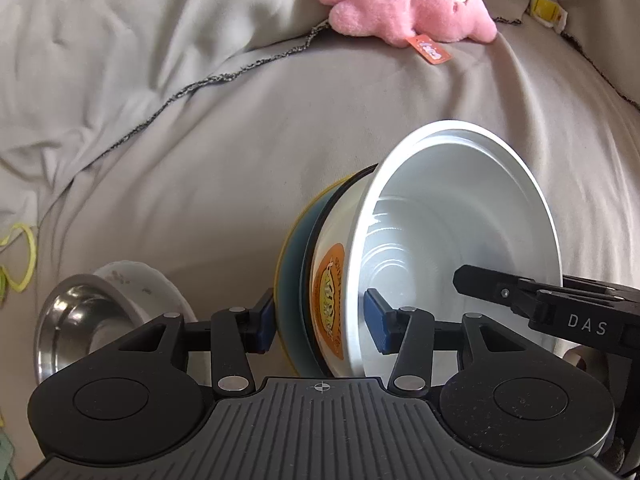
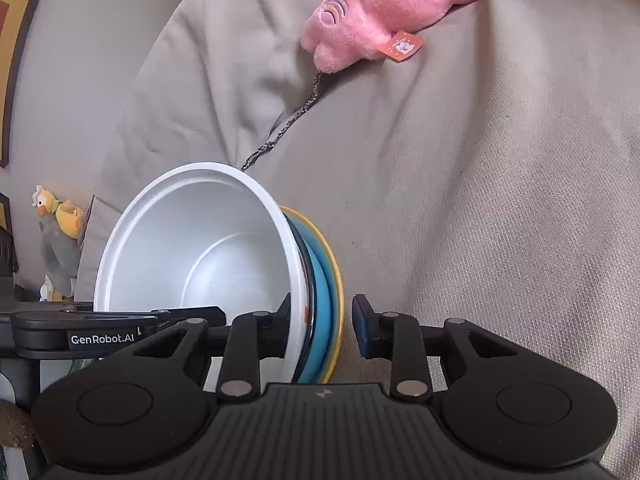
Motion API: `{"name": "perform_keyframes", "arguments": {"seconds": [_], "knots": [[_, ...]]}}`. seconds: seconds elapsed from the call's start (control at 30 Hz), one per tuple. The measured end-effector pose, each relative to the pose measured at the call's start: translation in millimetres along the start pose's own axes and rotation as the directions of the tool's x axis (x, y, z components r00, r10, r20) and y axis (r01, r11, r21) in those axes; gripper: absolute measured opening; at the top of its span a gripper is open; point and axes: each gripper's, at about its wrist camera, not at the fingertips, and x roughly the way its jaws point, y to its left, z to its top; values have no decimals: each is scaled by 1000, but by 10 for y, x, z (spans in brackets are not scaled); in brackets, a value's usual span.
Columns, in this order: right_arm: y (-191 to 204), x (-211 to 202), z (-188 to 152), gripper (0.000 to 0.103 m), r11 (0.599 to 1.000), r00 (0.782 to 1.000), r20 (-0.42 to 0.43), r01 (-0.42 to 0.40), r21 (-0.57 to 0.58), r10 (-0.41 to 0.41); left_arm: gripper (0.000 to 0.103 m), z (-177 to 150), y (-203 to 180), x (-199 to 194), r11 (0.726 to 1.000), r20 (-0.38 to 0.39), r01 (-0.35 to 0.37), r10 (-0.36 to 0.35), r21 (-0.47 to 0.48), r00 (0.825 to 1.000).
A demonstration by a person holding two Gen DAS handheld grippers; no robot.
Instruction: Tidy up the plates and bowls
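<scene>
A white bowl [image 1: 460, 216] with an orange label is nested in a steel bowl on a blue plate [image 1: 294, 264] with a yellow rim; the stack is tilted on its edge. My left gripper [image 1: 320, 316] straddles the stack's rim, one pad outside the plate and one inside the white bowl, touching both. My right gripper [image 2: 322, 328] straddles the same stack [image 2: 200, 248] from the other side; its right pad stands apart from the plate [image 2: 326, 300]. A steel bowl [image 1: 76, 320] nested with a white dish [image 1: 140, 284] lies at lower left.
Rumpled grey bedding [image 1: 240, 120] lies all around. A pink plush toy [image 1: 404, 0] lies at the far end, also in the right wrist view [image 2: 384, 12]. A yellow plush bird [image 2: 60, 216] sits at the left. Yellow-green loops [image 1: 20, 260] lie at the left edge.
</scene>
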Motion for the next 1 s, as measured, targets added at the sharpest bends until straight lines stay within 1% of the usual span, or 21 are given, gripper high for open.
{"name": "perform_keyframes", "arguments": {"seconds": [0.13, 0.27, 0.47, 0.63, 0.77, 0.83, 0.9, 1.0], "knots": [[21, 66, -30, 28, 999, 1000, -14, 26, -17, -27, 49, -11, 0, -37, 1000, -3, -5, 5, -3, 1000], [47, 54, -54, 28, 999, 999, 0, 36, -35, -36, 51, -26, -39, -45, 1000, -20, -20, 20, 8, 1000], [114, 30, -93, 28, 995, 998, 21, 56, -77, -54, 55, -11, 1, 7, 1000, -43, -19, 18, -11, 999], [134, 2, -119, 29, 994, 998, 30, 64, -88, -61, 55, -17, -4, 5, 1000, -32, -19, 18, -4, 999], [157, 14, -143, 29, 995, 999, 24, 41, -95, -39, 56, -44, 21, 7, 1000, -12, -10, 9, -24, 1000], [191, 35, -170, 29, 993, 999, 14, 40, -115, -38, 56, -60, 34, 13, 1000, -6, -7, 7, -19, 1000], [223, 47, -197, 32, 991, 999, 16, 44, -127, -42, 56, -75, 31, 3, 1000, 0, -5, 5, -5, 1000], [217, 48, -202, 32, 992, 999, 16, 41, -118, -39, 56, -97, 27, -8, 1000, 11, -7, 7, 8, 1000]]}}
